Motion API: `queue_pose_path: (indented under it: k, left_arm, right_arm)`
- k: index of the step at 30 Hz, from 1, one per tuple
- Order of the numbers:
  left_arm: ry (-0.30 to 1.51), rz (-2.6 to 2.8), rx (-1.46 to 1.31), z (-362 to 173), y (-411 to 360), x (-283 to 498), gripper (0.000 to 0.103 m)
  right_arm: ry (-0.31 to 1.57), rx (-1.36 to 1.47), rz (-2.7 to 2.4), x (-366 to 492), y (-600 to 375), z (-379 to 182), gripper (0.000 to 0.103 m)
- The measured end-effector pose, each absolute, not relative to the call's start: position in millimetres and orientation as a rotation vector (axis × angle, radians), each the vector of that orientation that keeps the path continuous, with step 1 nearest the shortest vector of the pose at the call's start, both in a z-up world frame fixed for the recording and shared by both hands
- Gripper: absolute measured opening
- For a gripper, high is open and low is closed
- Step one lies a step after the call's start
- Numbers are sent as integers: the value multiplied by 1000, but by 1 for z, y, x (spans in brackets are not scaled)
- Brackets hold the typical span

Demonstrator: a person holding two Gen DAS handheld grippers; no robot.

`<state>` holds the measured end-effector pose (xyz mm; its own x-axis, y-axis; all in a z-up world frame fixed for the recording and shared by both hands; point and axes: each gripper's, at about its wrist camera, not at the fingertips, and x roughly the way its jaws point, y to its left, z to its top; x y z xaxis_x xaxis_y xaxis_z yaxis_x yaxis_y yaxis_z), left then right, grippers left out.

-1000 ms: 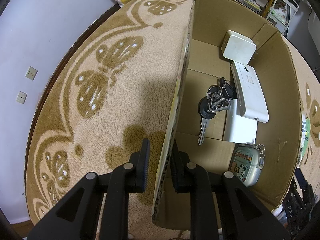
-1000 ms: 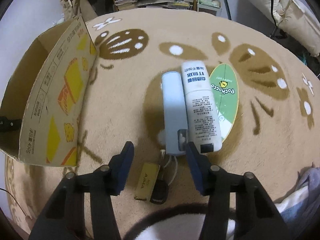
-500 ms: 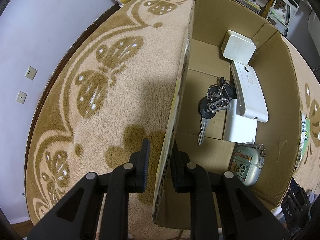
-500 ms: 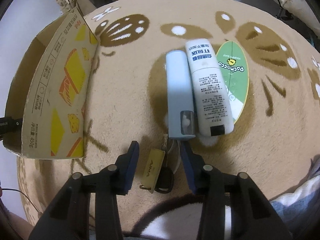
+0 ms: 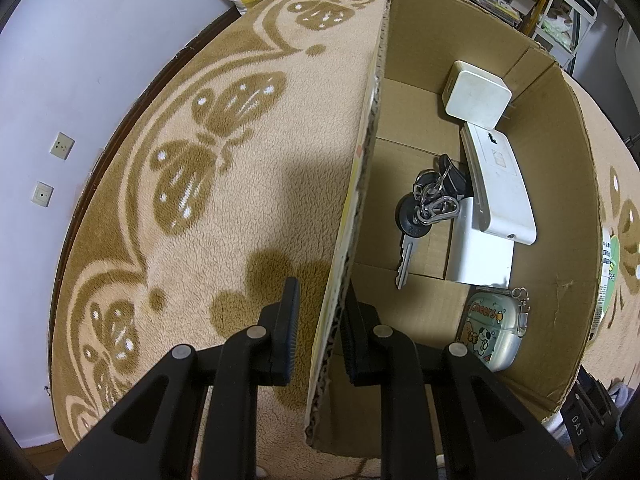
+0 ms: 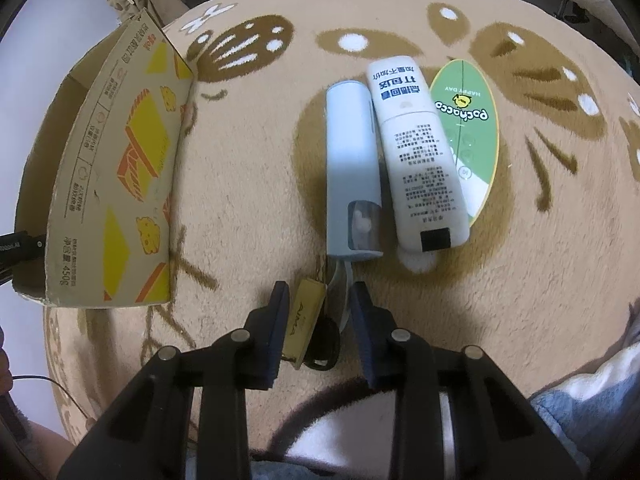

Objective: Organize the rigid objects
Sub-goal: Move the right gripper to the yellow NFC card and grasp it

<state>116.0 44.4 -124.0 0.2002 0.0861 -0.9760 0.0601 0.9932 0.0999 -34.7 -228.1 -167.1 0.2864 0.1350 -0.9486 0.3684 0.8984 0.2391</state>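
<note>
Since a second ago the right gripper point(image 6: 318, 310) has come down and forward, its fingers narrowed, so they now straddle the tan key tag point(image 6: 303, 322) and the black key fob point(image 6: 325, 344) beside it on the carpet point(image 6: 248, 184); the fingers remain apart, not yet pressing either. Just ahead lie the pale blue case point(image 6: 352, 168), the white bottle point(image 6: 420, 156) touching it, and a green oval card point(image 6: 474, 128) under the bottle's far side. The left gripper point(image 5: 320, 320) has not shifted: its fingers stand either side of the cardboard box point(image 5: 560, 184) wall, though whether they pinch it I cannot tell. Inside lie a key bunch point(image 5: 428, 208), white devices and a cartoon case point(image 5: 492, 330).
</note>
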Motion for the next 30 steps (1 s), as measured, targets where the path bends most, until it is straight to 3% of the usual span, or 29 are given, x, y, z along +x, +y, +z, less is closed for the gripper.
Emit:
queue_pose_path:
  k: [22, 25, 30]
  left_arm:
    - [1370, 18, 127, -124, 44, 116, 19]
    - [1370, 18, 128, -124, 44, 116, 19]
    - [1369, 19, 135, -124, 43, 115, 19]
  right_arm:
    - [1285, 492, -121, -33, -226, -165, 34]
    - [1274, 488, -94, -31, -221, -164, 25]
    - [1272, 455, -62, -25, -211, -167, 25]
